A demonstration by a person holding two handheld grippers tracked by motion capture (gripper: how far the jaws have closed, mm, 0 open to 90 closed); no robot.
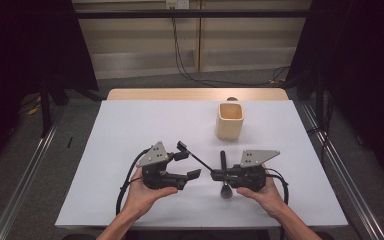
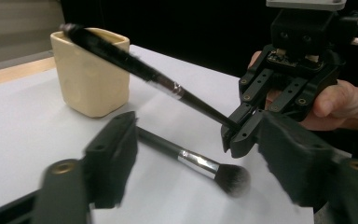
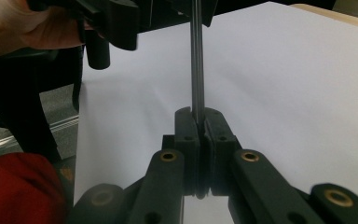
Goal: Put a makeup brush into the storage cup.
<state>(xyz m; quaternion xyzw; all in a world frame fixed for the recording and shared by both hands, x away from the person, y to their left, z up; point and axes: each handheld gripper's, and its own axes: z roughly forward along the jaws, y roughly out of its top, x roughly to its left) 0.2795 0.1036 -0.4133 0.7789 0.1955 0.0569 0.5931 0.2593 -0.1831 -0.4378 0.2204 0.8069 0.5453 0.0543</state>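
Though it weighs next to nothing, the thin brush [image 2: 168,86] will not be easy to handle: a slim, smooth, stiff black stem that could slip or swivel between flat pads, with a soft dark bristle head at the far end that ought to be left alone. The right gripper [image 2: 235,135], at the right of the left gripper view, has its jaws closed tight on the tail of the stem, and the brush slants up from there toward the upper left of the frame, its bristles crossing in front of the cream cup [image 2: 91,70]. In the right gripper view the stem [image 3: 197,60] rises straight up the middle out of the clamped pads. The left gripper [image 1: 187,160], left of centre in the high view, stands partly open with nothing in it — its jaws sit on either side of the brush's upper end, not pressing on it that I can see. A sound second hold, I judge, would be on the bare stem or the silvery ferrule, never on the hairs. A second, fuller brush [image 2: 191,161] lies flat on the white table [image 1: 130,130] below — also light, its fluffy tip easily crushed.
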